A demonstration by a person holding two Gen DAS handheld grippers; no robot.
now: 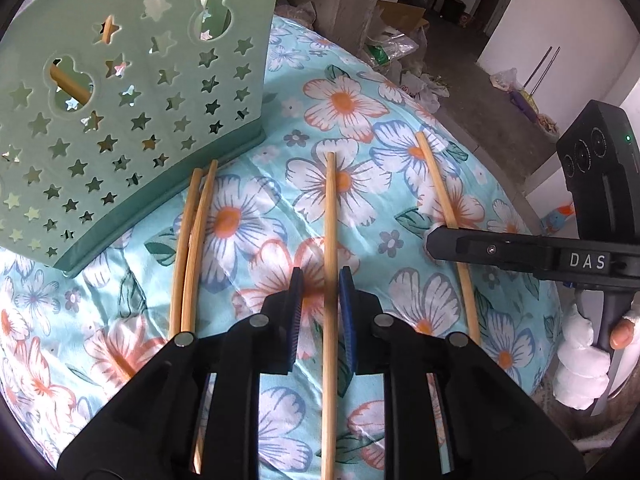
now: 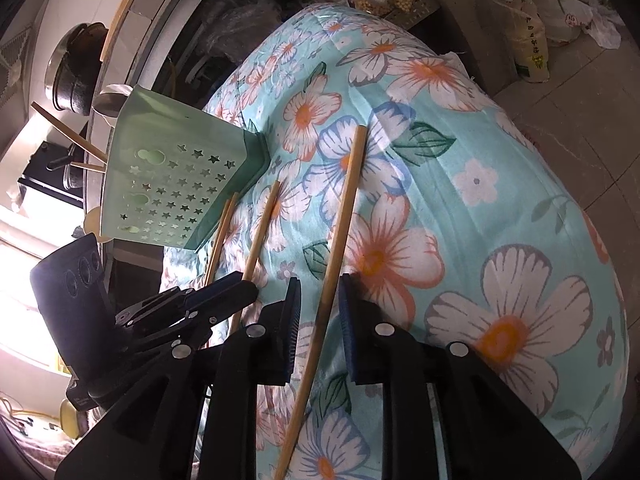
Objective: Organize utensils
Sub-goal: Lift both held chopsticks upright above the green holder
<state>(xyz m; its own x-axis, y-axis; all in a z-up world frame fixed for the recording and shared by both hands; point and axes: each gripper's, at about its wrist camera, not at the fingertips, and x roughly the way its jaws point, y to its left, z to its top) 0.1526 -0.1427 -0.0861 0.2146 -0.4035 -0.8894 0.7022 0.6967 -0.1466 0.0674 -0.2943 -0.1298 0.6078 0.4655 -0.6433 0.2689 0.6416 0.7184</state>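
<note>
Both jaws straddle chopsticks unclenched; only the right wrist view shows chopsticks (image 2: 66, 130) rising from the holder (image 2: 168, 184).

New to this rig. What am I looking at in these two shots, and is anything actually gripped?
There is no robot arm here. A person holds a two-finger tool in each hand, and each tool carries a fisheye camera looking along its fingers.

The left view shows the left tool straddling one chopstick, with the right tool coming in from the side.

The right view shows the right tool straddling another chopstick.

Both chopsticks lie on a floral cloth. Two more chopsticks lie beside a green star-cut holder, which already has sticks in it.

Nothing is gripped: gaps show on both sides of each straddled stick.
</note>
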